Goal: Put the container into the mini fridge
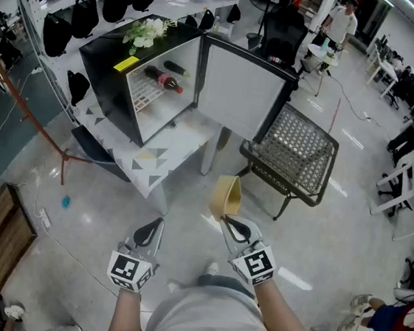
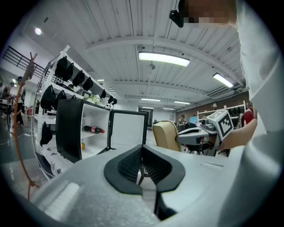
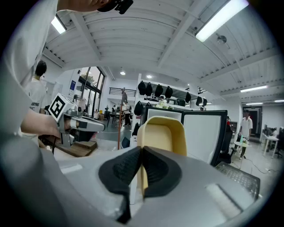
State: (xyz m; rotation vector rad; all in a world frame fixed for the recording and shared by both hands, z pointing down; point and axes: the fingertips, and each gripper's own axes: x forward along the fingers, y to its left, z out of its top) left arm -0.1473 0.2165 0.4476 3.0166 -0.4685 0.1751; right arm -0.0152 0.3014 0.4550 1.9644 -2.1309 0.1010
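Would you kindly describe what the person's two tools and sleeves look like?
Both the left tool and right tool have light grey bodies and black ribbed pads. The left cube and right cube are white with black square markers. No cables show. The person wears a pale shirt; the forearms are uncovered.

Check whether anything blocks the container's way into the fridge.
Nothing visible does. The right hand-held gripper is shut on the container, the fridge has its door swung open, and only open floor lies between. A bottle lies on the upper shelf; the space below looks free.
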